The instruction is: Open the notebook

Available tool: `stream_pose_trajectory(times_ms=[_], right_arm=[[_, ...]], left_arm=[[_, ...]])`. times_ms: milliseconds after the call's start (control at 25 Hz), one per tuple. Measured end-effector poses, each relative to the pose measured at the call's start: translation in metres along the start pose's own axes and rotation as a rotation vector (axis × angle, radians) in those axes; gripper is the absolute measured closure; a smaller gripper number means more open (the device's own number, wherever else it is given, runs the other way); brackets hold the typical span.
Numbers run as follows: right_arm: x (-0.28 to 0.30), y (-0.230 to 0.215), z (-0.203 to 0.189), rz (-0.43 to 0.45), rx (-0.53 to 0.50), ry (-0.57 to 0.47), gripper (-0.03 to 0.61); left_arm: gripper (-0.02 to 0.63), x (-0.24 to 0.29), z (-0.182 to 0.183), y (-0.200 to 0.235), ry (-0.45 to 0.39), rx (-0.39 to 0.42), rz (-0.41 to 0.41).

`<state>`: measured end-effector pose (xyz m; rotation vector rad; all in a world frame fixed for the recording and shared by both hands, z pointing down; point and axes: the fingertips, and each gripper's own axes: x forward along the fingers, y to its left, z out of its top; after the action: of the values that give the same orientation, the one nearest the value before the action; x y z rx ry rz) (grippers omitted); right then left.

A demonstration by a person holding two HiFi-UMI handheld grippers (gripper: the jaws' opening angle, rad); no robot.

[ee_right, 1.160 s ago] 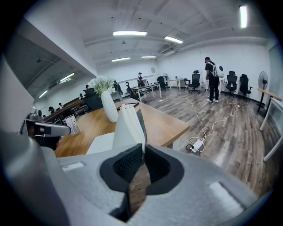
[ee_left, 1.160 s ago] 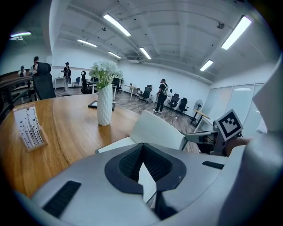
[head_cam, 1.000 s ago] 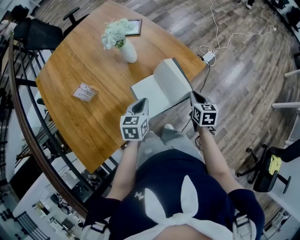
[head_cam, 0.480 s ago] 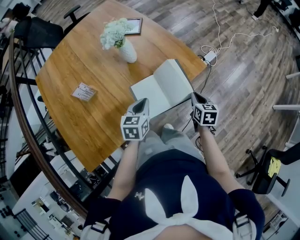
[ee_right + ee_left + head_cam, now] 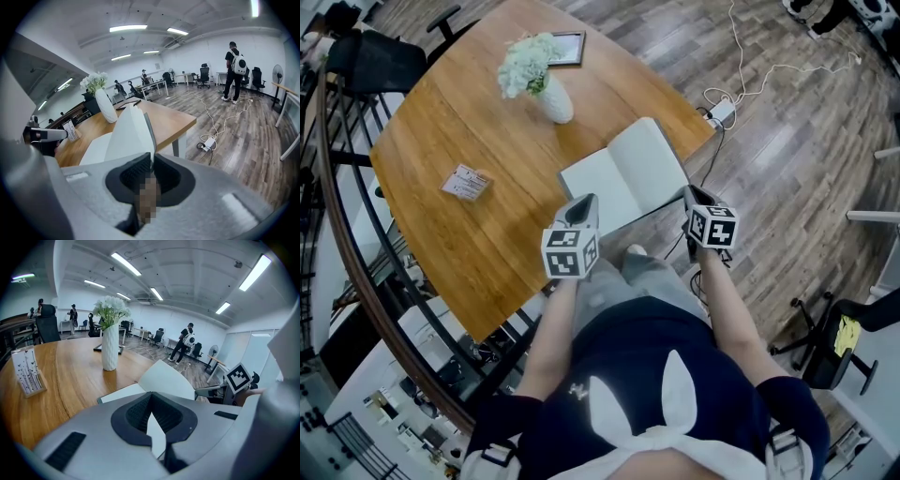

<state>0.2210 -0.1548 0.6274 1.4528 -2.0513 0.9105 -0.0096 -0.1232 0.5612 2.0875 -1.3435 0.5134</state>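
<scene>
A white-paged notebook (image 5: 623,183) lies open at the near right corner of the wooden table (image 5: 478,234). Its left half rests flat; its right half (image 5: 126,133) slopes up a little, grey cover underneath. My right gripper (image 5: 687,194) is shut on the outer edge of that right half, which runs in between the pads (image 5: 152,157). My left gripper (image 5: 579,208) sits at the near edge of the left half, jaws closed with the white page (image 5: 168,378) between them. The right gripper's marker cube (image 5: 236,380) shows in the left gripper view.
A white vase of flowers (image 5: 553,101) stands behind the notebook, a picture frame (image 5: 567,49) beyond it. A small card holder (image 5: 469,184) sits to the left. A power strip with cable (image 5: 719,112) lies on the floor by the table corner. A black chair (image 5: 375,61) is far left.
The notebook's right half has come down from nearly upright to a low slope, and my right gripper has sunk with it. The left gripper stayed where it was.
</scene>
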Motion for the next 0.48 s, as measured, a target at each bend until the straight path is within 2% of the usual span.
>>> stream_pose_trajectory(times_ms=[480], right_arm=[[0.019, -0.015, -0.015, 0.014, 0.045, 0.055, 0.549]], left_arm=[[0.597, 0.01, -0.007, -0.004, 0.021, 0.006, -0.006]])
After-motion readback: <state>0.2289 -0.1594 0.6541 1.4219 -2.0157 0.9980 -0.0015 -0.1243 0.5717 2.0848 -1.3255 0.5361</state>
